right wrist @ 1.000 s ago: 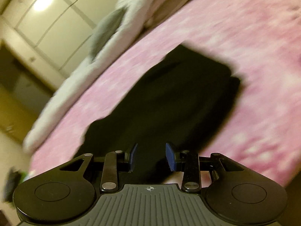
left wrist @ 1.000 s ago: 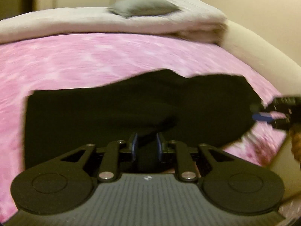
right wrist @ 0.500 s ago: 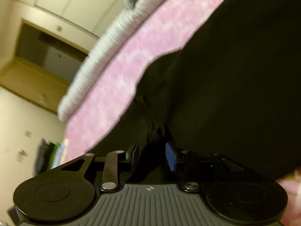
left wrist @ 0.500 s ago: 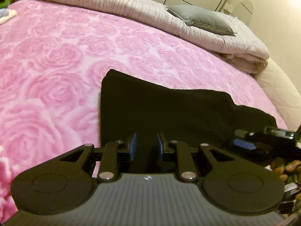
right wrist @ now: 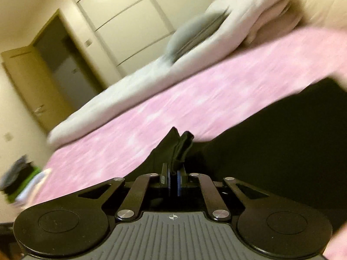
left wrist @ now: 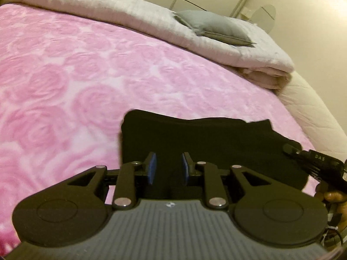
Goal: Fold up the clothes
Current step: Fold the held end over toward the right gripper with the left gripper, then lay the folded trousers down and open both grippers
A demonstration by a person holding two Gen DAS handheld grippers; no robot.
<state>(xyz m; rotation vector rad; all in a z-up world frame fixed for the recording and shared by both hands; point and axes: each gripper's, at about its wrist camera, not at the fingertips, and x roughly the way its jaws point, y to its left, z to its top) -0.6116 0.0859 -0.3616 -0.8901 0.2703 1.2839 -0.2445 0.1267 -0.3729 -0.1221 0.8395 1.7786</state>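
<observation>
While spread flat on the pink rose blanket [left wrist: 65, 82], black garment [left wrist: 206, 138] just ahead of and beneath left gripper [left wrist: 167, 168], jaws parted, nothing between the blue pads [left wrist: 151, 166]. Right gripper [right wrist: 173, 182] clamped on a bunched fold of black garment [right wrist: 282, 140], cloth poking up between closed jaws.

- Motion blur smears the right wrist view: the rose pattern of the pink blanket [right wrist: 195, 99] dissolves into streaks, and the grey pillow [right wrist: 195, 34] loses its outline.
- A pile of clothes [right wrist: 19, 182] at the left edge is too blurred to identify.
- The black garment [left wrist: 206, 143] runs under the left gripper [left wrist: 167, 165], its near edge hidden.
- The right gripper [left wrist: 314, 160] is cropped by the frame's right edge.
</observation>
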